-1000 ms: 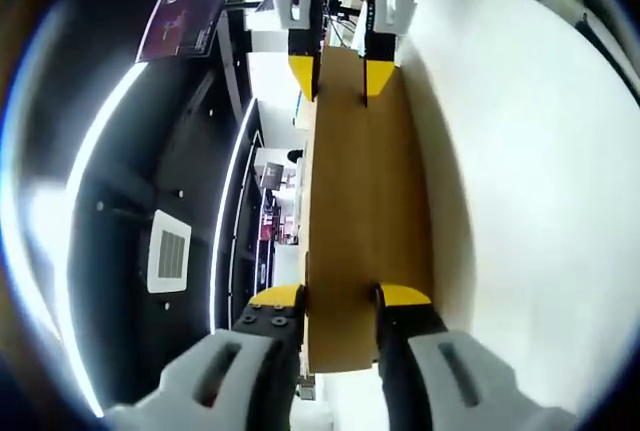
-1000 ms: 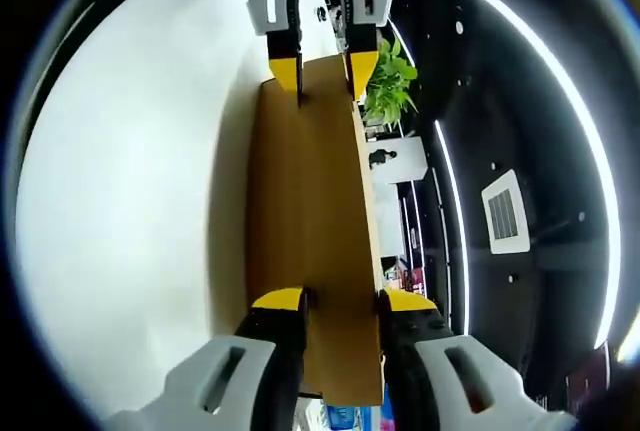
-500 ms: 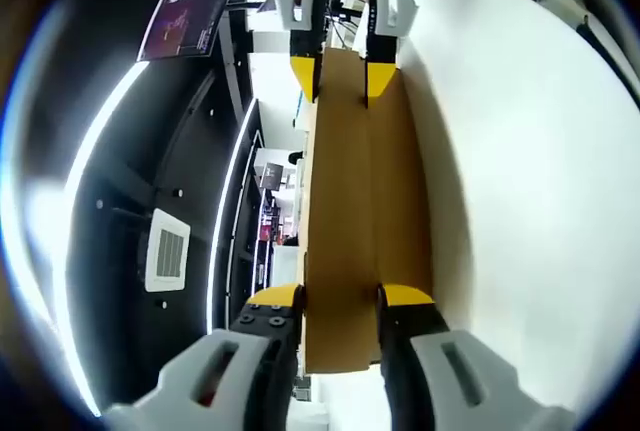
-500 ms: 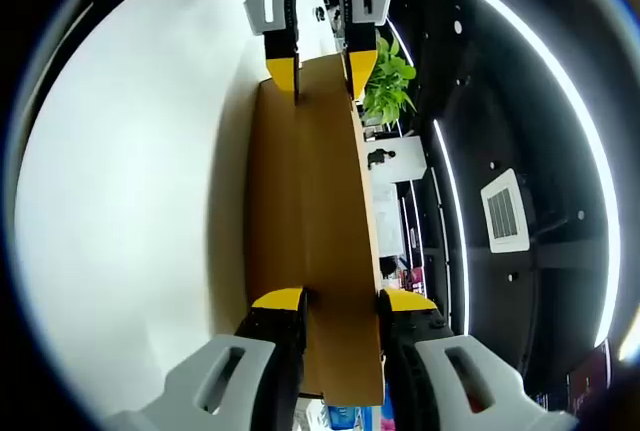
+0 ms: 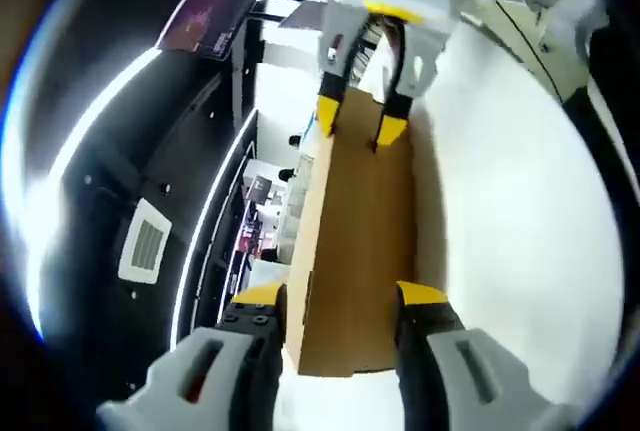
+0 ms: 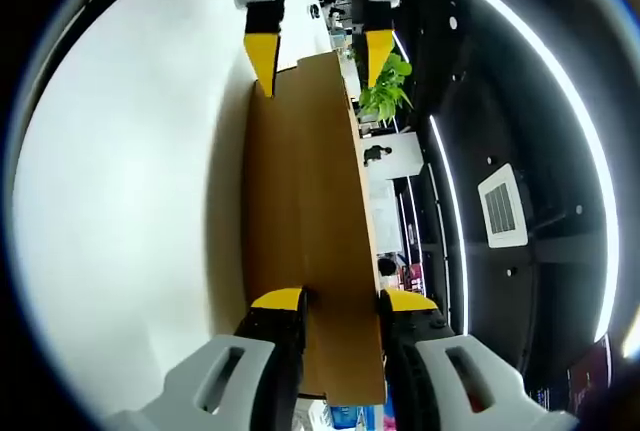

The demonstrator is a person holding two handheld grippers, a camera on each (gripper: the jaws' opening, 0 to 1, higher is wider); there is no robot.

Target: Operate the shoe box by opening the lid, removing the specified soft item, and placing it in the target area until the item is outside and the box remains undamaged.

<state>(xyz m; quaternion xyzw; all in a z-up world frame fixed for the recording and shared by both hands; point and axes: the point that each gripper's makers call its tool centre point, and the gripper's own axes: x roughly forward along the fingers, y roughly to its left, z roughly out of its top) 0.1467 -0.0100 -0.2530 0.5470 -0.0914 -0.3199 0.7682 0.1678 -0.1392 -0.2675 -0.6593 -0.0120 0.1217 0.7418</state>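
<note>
A brown cardboard shoe box (image 5: 355, 241) runs lengthwise between the two grippers, over a white table (image 5: 520, 251). In the left gripper view, my left gripper (image 5: 340, 296) is open, its yellow-tipped jaws standing just off either side of the box's near end. At the far end my right gripper (image 5: 358, 123) pinches the cardboard. The right gripper view shows the shoe box (image 6: 305, 221) from the other end, with my right gripper (image 6: 340, 299) shut on it. There the left gripper (image 6: 318, 51) has its jaws spread wider than the box's end. The box's inside is hidden.
The white table (image 6: 120, 201) spreads along one side of the box. A green plant (image 6: 385, 91) stands beyond the box. A dark ceiling with light strips (image 6: 520, 61) and a purple poster (image 5: 215, 6) show beyond. Cables (image 5: 560, 61) lie on the table past the right gripper.
My left gripper's jaws have spread apart and let go of the box's end, and its view has shifted and tilted. The right gripper keeps its hold on the other end.
</note>
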